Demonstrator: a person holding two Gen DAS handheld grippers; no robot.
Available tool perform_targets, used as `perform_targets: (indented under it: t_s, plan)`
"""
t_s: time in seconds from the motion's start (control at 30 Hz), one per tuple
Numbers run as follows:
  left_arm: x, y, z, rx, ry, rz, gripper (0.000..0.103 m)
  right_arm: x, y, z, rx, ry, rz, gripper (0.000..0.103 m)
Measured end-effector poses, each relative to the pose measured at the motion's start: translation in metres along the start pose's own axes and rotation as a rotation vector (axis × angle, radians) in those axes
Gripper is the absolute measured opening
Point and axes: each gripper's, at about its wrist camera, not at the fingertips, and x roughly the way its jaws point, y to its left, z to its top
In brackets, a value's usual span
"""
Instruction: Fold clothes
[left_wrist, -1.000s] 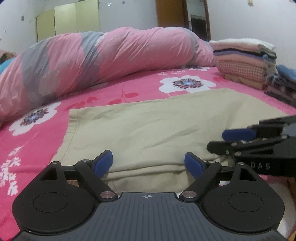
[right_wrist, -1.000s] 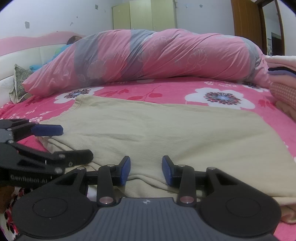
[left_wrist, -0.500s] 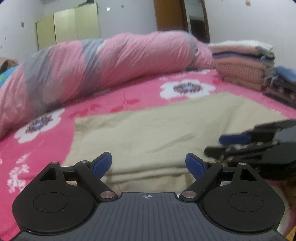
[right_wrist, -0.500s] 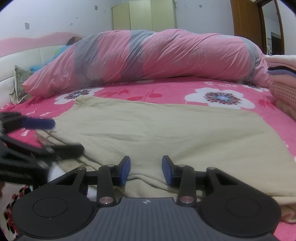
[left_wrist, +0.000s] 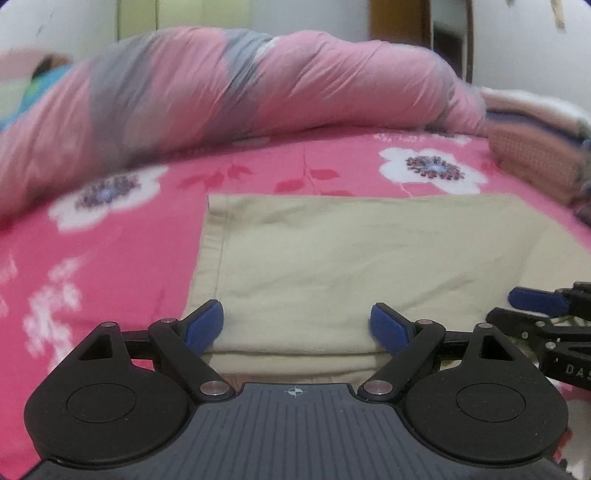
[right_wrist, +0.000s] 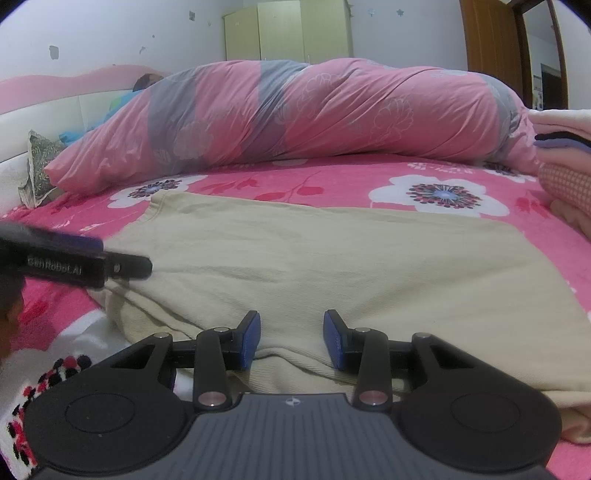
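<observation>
Left wrist view: the beige garment (left_wrist: 351, 258) lies flat on the pink floral bed (left_wrist: 110, 266), already doubled at its near edge. It looks soft, light and limp; a near corner or hem seems the best hold. The left gripper (left_wrist: 297, 325) is spread wide, pinching nothing.

Right wrist view: the right gripper (right_wrist: 291, 341) stands half spread over the near fold, pads not visibly pressing it. The rolled duvet (right_wrist: 295, 114) and stacked clothes (right_wrist: 565, 158) lie beyond, clear of the fold.

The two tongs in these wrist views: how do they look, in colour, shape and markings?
Both look alike. The left tongs and the right tongs have black linkage arms with silver pivot pins, blue textured pads, two round black discs and a ribbed dark grey base with a small crosshair mark. White lettering runs along the side of each body.
</observation>
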Motion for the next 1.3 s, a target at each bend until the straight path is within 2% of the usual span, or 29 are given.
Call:
perform_targets:
  t_s: [0.57, 0.83, 0.93, 1.07, 1.3]
  plan:
    - [-0.002, -0.002, -0.005, 0.013, -0.026, 0.009, 0.089, 0.000, 0.000, 0.002, 0.000, 0.005, -0.006, 0.040]
    - [-0.002, -0.001, -0.005, 0.008, -0.023, 0.006, 0.089, -0.013, 0.006, -0.002, -0.022, 0.008, -0.040, 0.042]
    - [-0.003, 0.001, -0.005, 0.005, -0.022, 0.003, 0.089, -0.021, 0.012, -0.001, -0.069, 0.027, -0.057, 0.043]
    - [-0.002, 0.002, -0.005, 0.001, -0.023, -0.001, 0.089, -0.032, 0.026, 0.012, -0.132, 0.058, -0.097, 0.045]
    - [-0.002, 0.001, -0.005, 0.000, -0.022, -0.001, 0.089, -0.027, 0.036, 0.051, -0.093, -0.025, -0.025, 0.047]
